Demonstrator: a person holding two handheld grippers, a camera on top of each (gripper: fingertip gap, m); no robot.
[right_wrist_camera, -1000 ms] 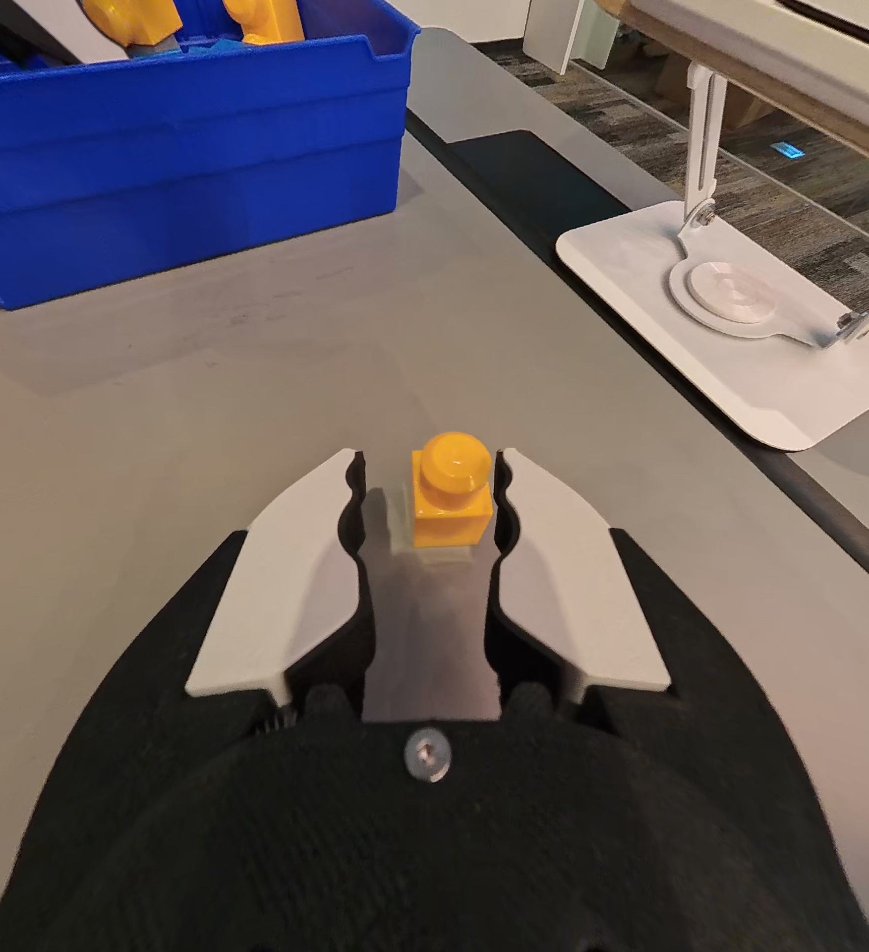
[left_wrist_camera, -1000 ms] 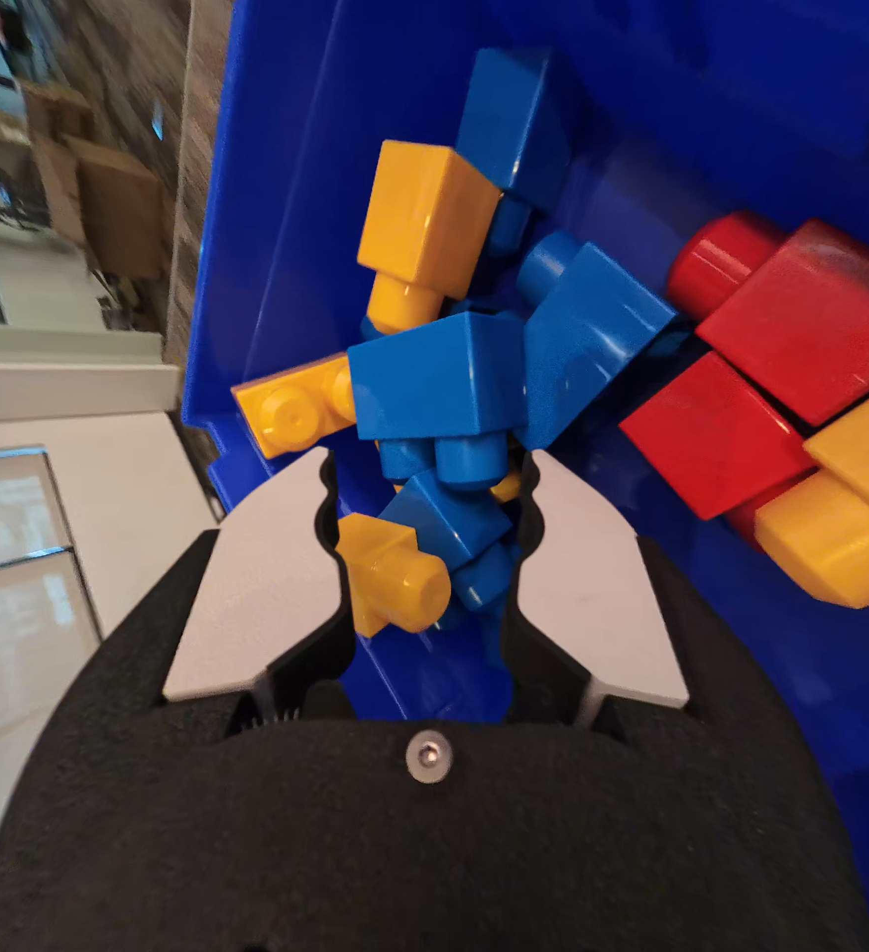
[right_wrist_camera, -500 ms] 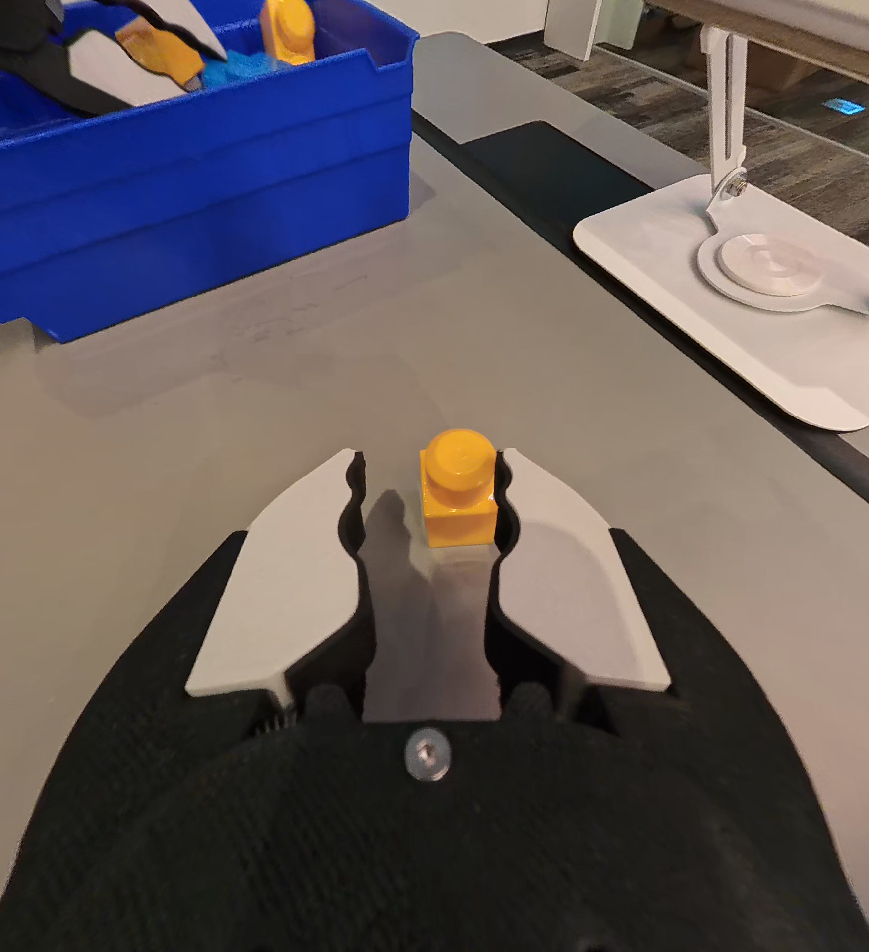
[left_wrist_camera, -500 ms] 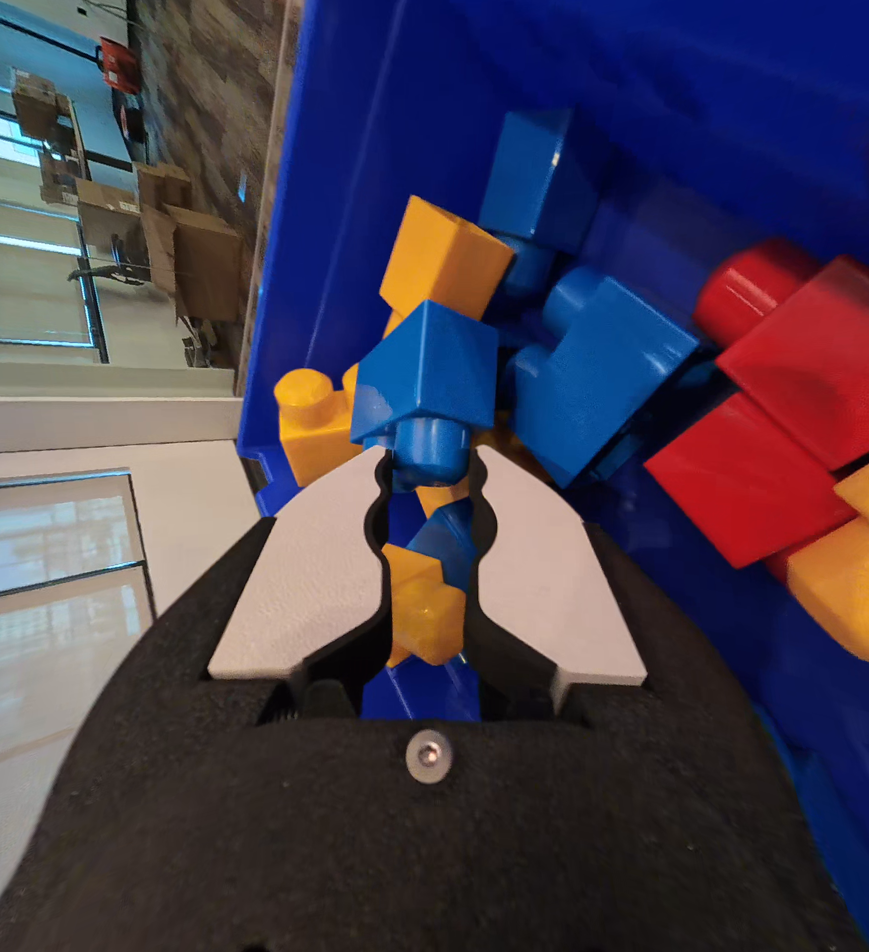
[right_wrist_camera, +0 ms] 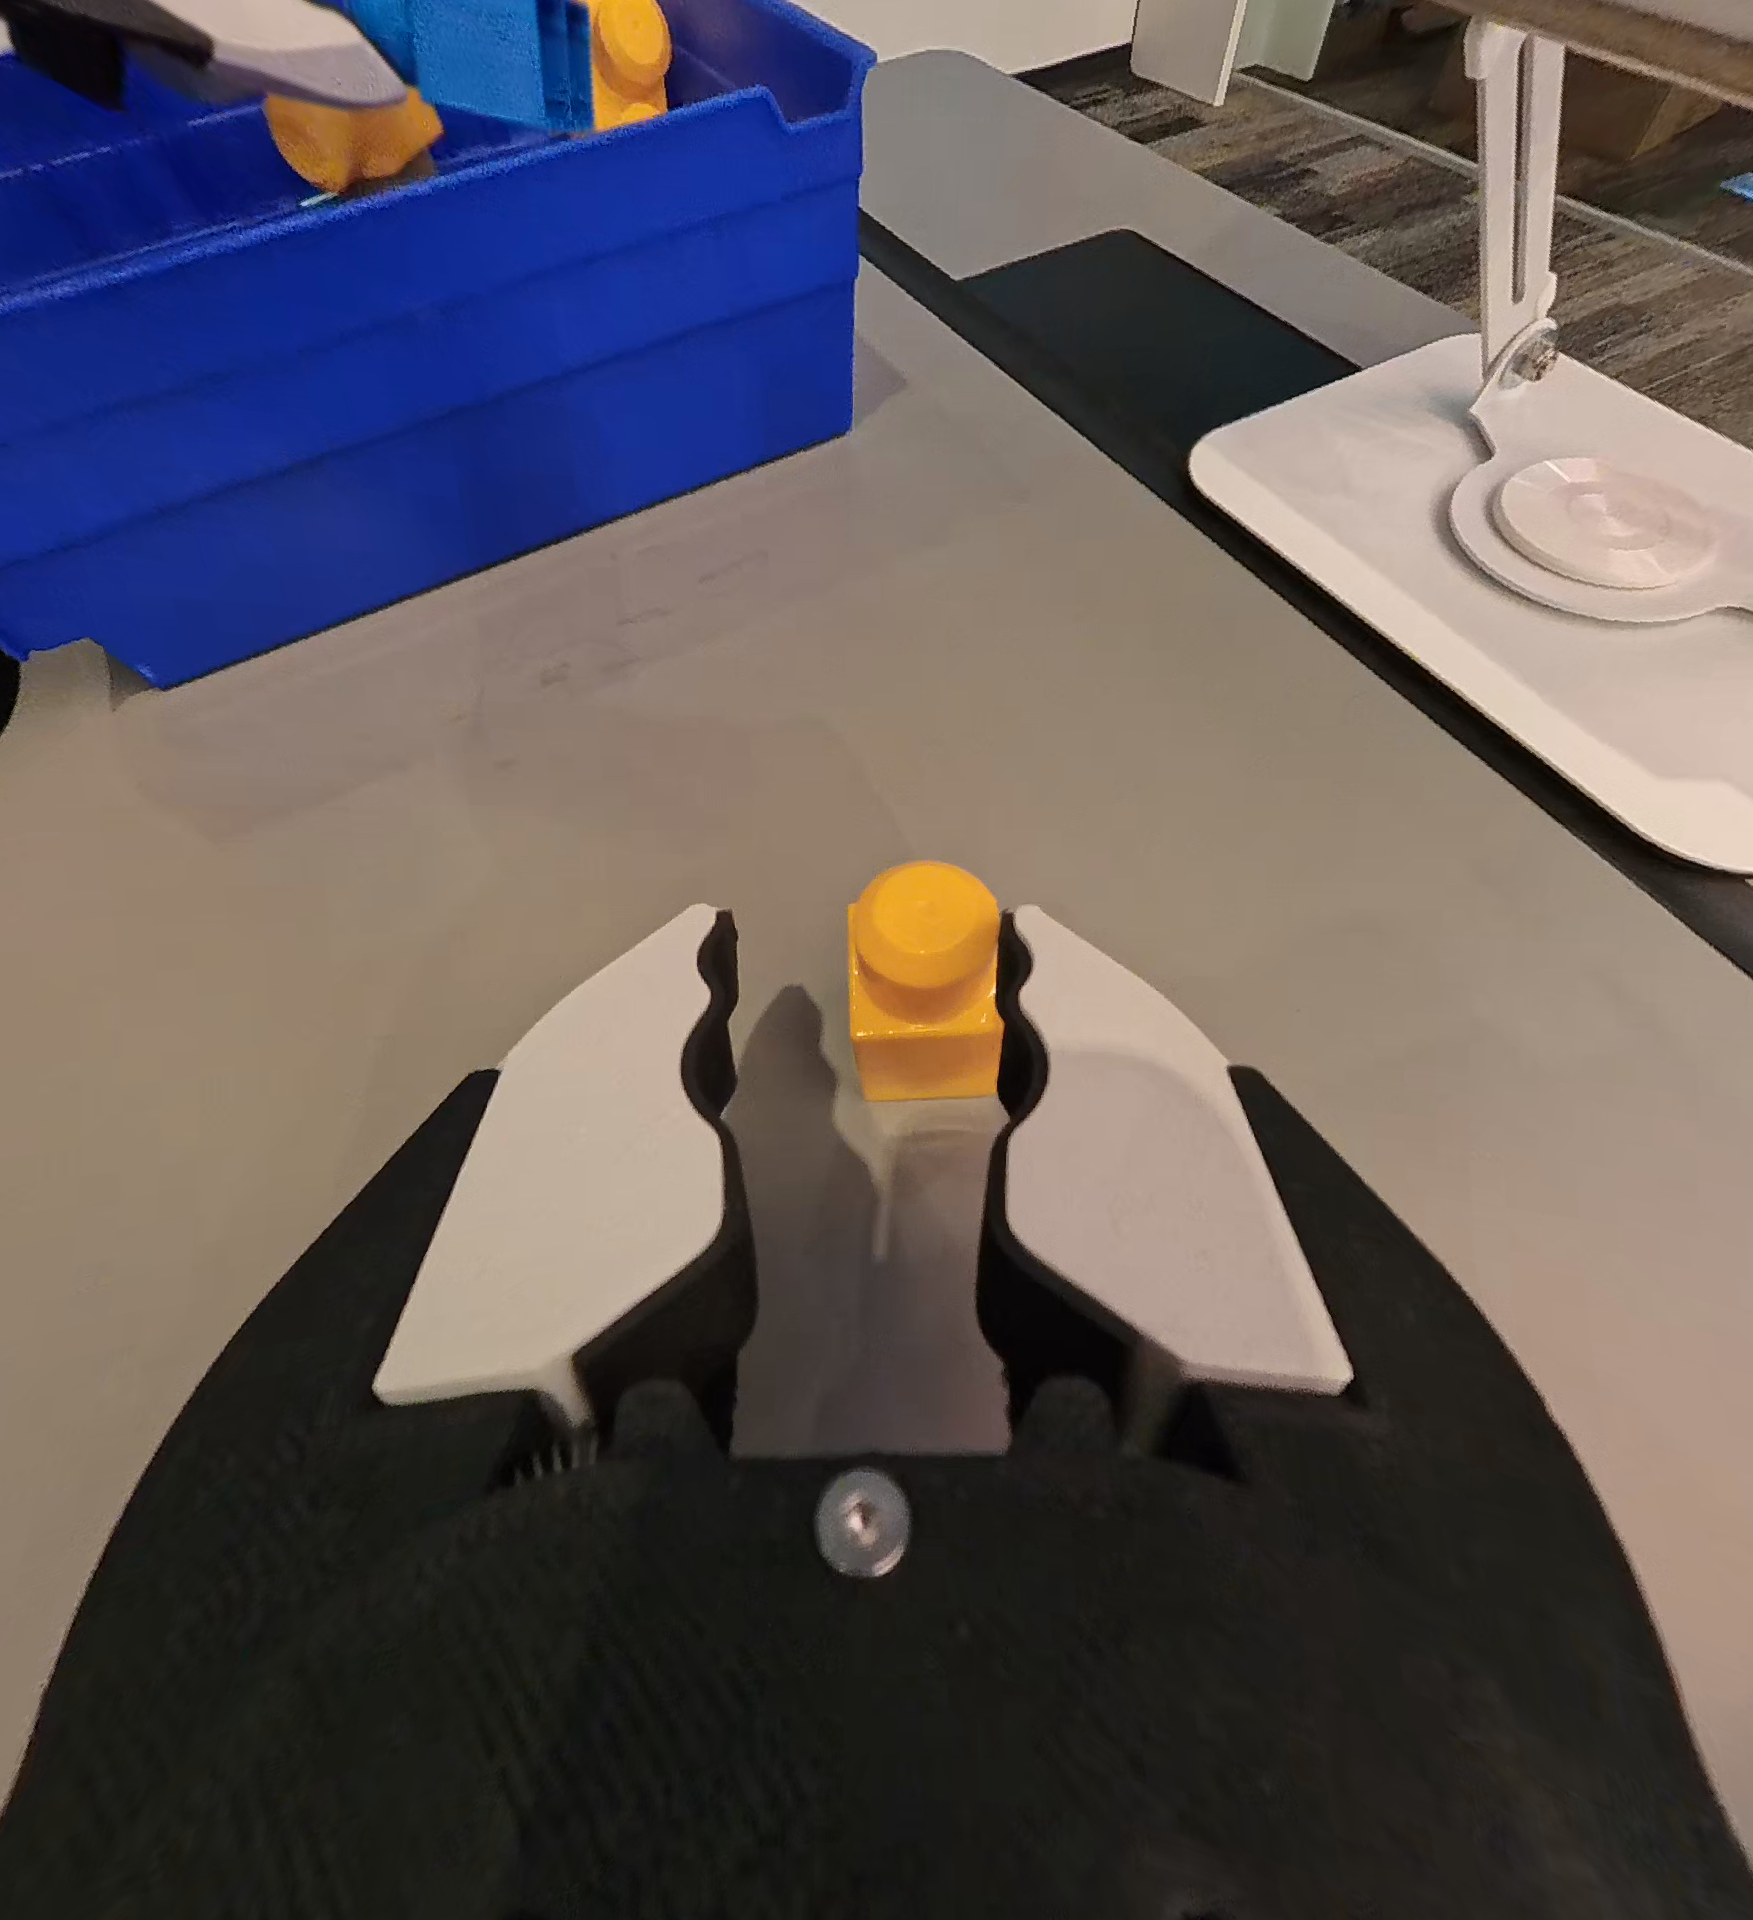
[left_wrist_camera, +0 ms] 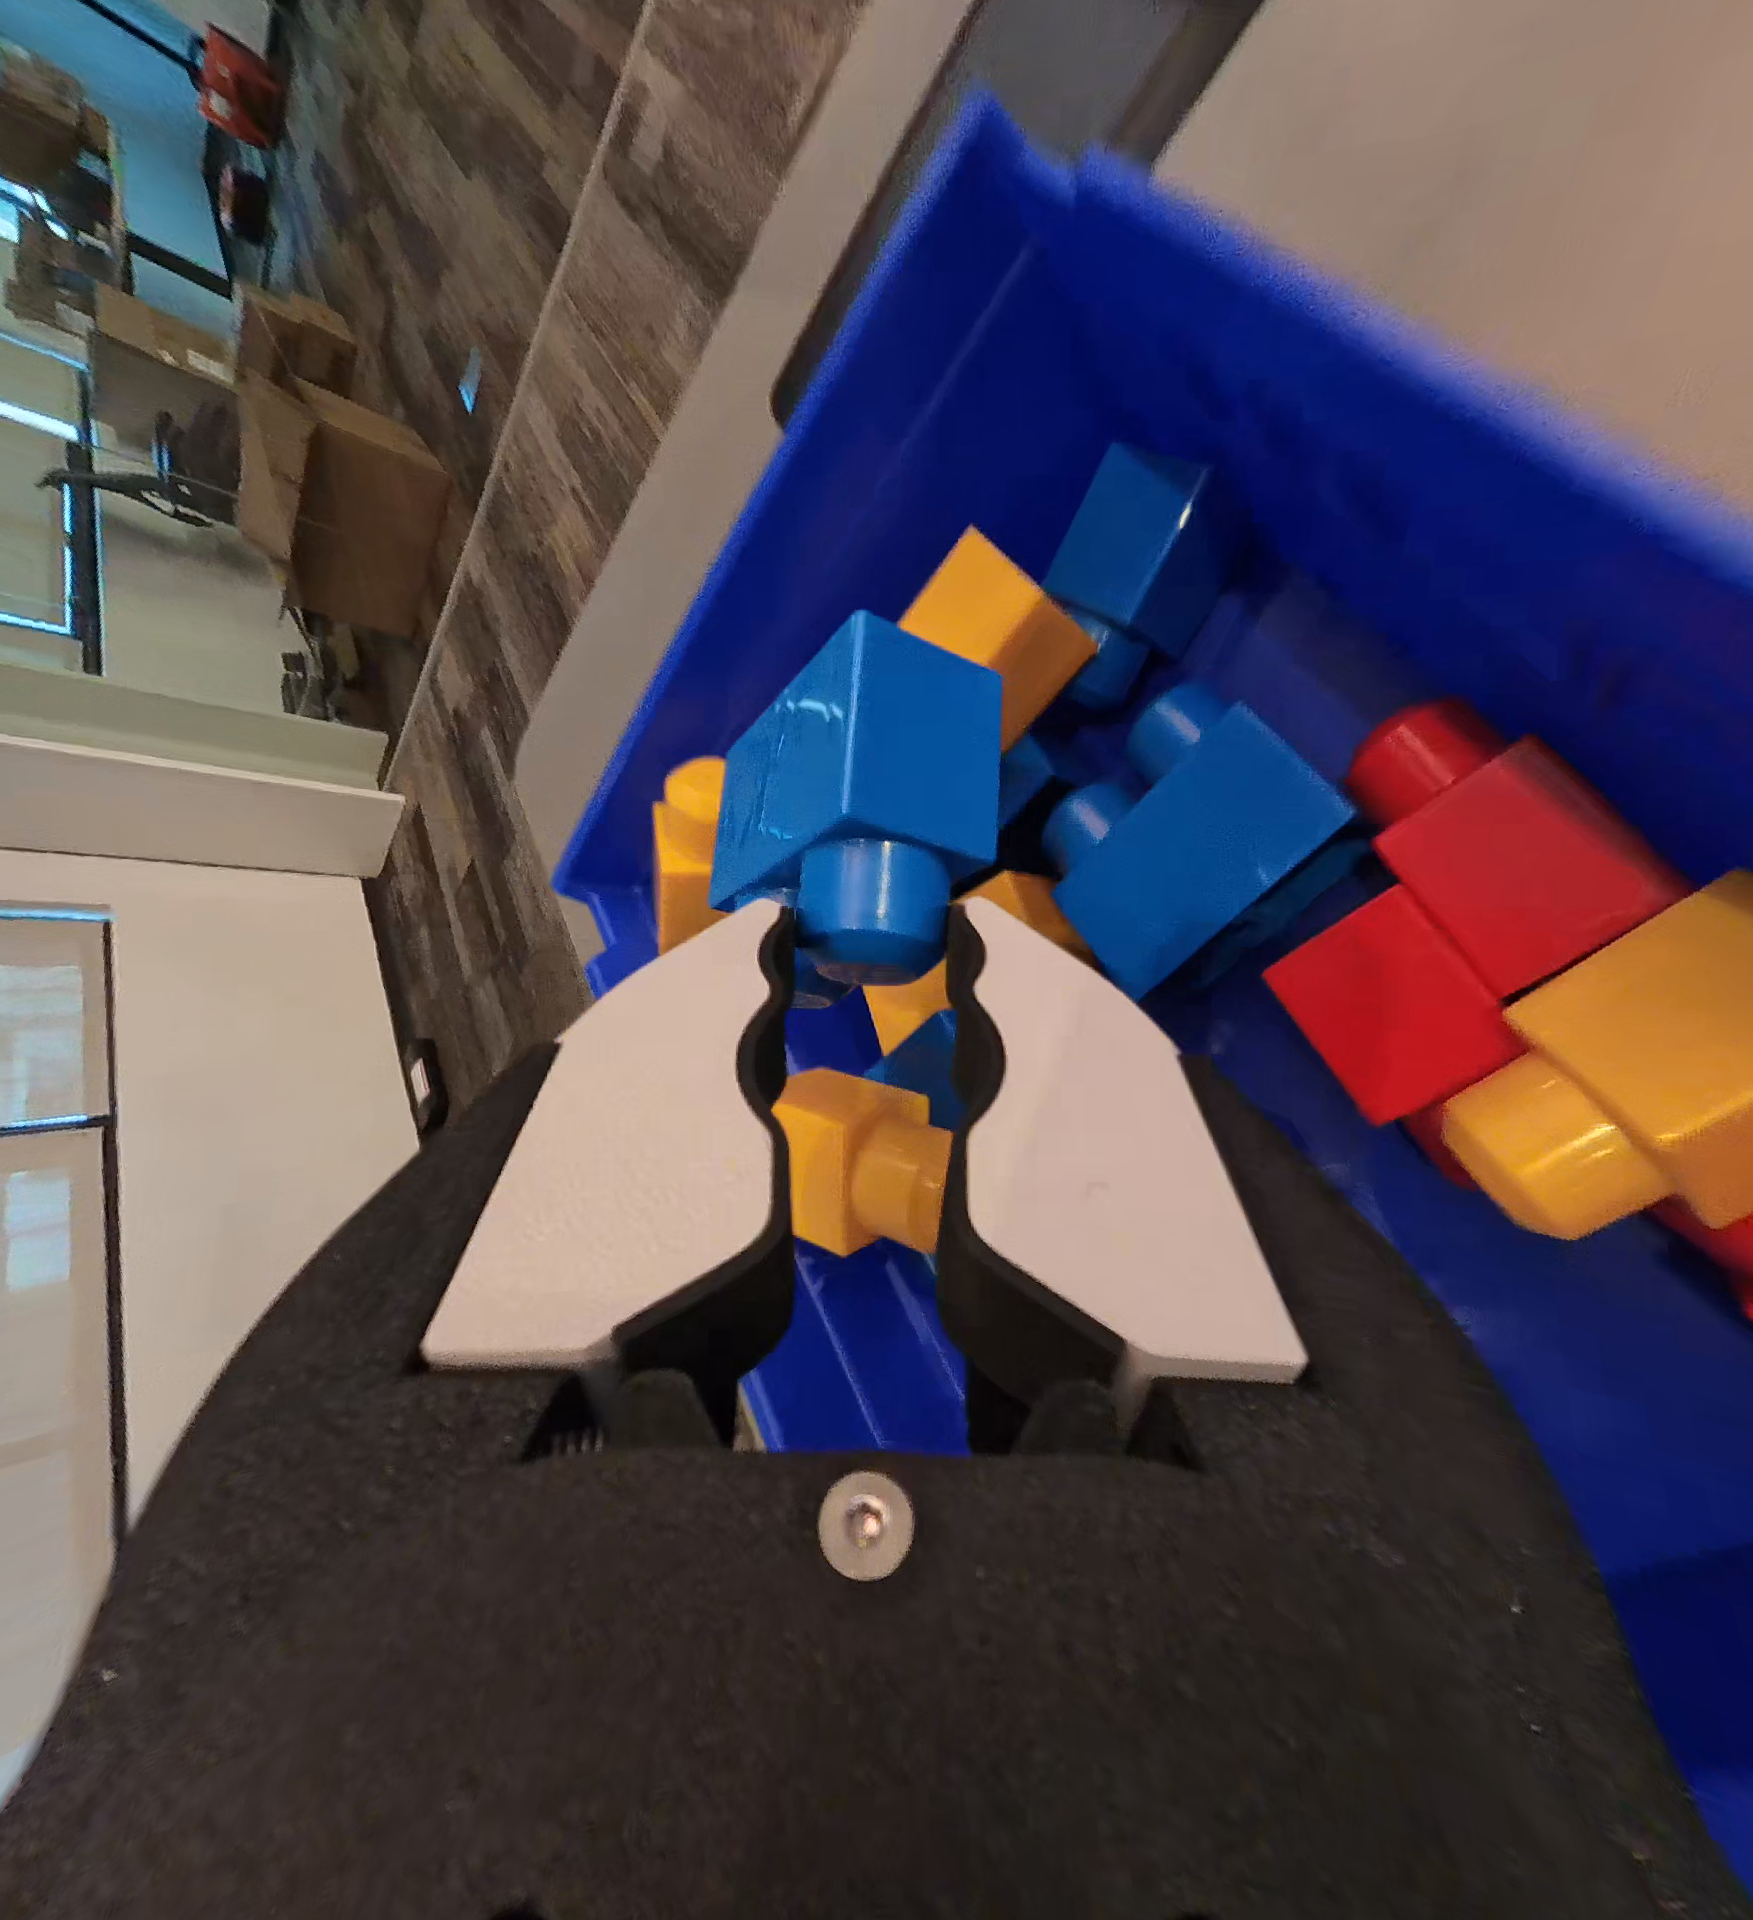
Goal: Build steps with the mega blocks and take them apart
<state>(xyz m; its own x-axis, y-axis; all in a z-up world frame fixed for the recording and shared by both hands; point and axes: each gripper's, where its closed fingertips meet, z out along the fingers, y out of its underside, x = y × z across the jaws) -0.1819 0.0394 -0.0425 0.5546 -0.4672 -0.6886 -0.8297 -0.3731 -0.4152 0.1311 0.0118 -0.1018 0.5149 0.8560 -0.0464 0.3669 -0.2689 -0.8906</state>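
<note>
L gripper point(left_wrist_camera: 867, 940) clamps the blue block point(left_wrist_camera: 856, 764) by its stud, just above the blue bin point(left_wrist_camera: 1256, 343). R gripper point(right_wrist_camera: 867, 977) is spread, unclenched, w/ the yellow block point(right_wrist_camera: 922, 992) upright on the table point(right_wrist_camera: 643, 790), touching its right finger, well apart from bin. Risk: stud-only pinch is shallow, so block could twist out. Loose yellow/red blocks crowd the bin under it; white stand base point(right_wrist_camera: 1537, 623) sits far side.

Blue bin point(right_wrist_camera: 384, 343), upper left of right wrist view; blue block point(left_wrist_camera: 856, 764), yellow block point(left_wrist_camera: 856, 1169), red blocks point(left_wrist_camera: 1516, 883) at left view's right. Yellow single-stud block point(right_wrist_camera: 922, 1003), centre; grey table point(right_wrist_camera: 955, 707); white stand base point(right_wrist_camera: 1537, 623), right edge.
</note>
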